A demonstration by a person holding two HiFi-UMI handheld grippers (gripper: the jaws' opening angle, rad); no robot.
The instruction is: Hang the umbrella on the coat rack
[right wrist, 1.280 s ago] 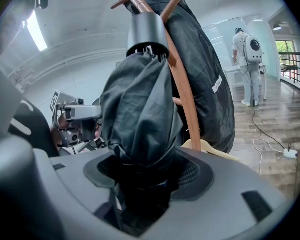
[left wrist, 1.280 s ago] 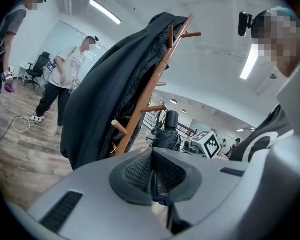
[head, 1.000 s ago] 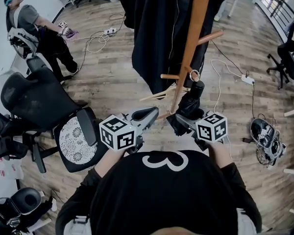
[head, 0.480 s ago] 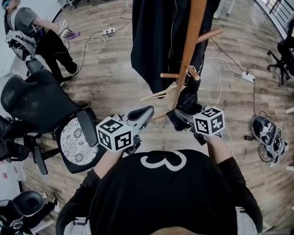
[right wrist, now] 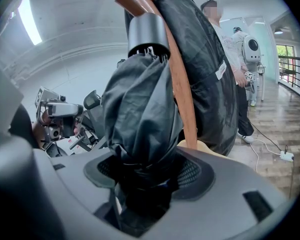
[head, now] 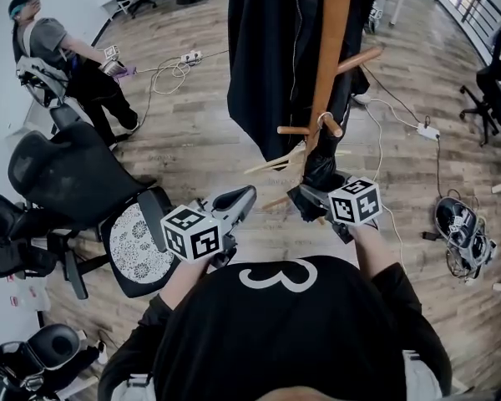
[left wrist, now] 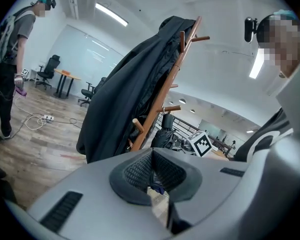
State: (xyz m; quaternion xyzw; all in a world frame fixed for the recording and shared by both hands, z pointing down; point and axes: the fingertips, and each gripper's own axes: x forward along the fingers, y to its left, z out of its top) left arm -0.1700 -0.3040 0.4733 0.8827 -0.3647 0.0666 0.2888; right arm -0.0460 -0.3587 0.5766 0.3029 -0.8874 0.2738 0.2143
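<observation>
Right gripper (head: pixel 315 200) (right wrist: pixel 142 186): jaws clamped on the lower end of the umbrella (head: pixel 323 167) (right wrist: pixel 140 114).

Umbrella: black, folded and short. It stands roughly upright just beside the rack (head: pixel 330 53) (right wrist: pixel 181 99) pole, cylinder handle (right wrist: pixel 148 31) uppermost. In the head view a pale ring (head: pixel 326 124) at its top sits at a low peg (head: pixel 294 129); whether it is actually looped over a peg cannot be told from there.

Left gripper (head: pixel 235 202) (left wrist: pixel 152 176): jaws pressed together, nothing between the pads. It is held to the left of the rack, near the right gripper but apart from it.

Rack: a slanting wooden pole with short pegs, standing on plank floor (head: pixel 192 132).

Coat (head: pixel 267 48) (left wrist: pixel 125 94) (right wrist: pixel 210 69): dark and long, draped from the upper pegs on the far side of the pole.

Chair (head: pixel 75 174): black mesh, on the person's left.

Cables (head: pixel 169 69): white, loose on the floor beyond the coat.

Bystander (head: pixel 67 57): far left, holding a gripper.
</observation>
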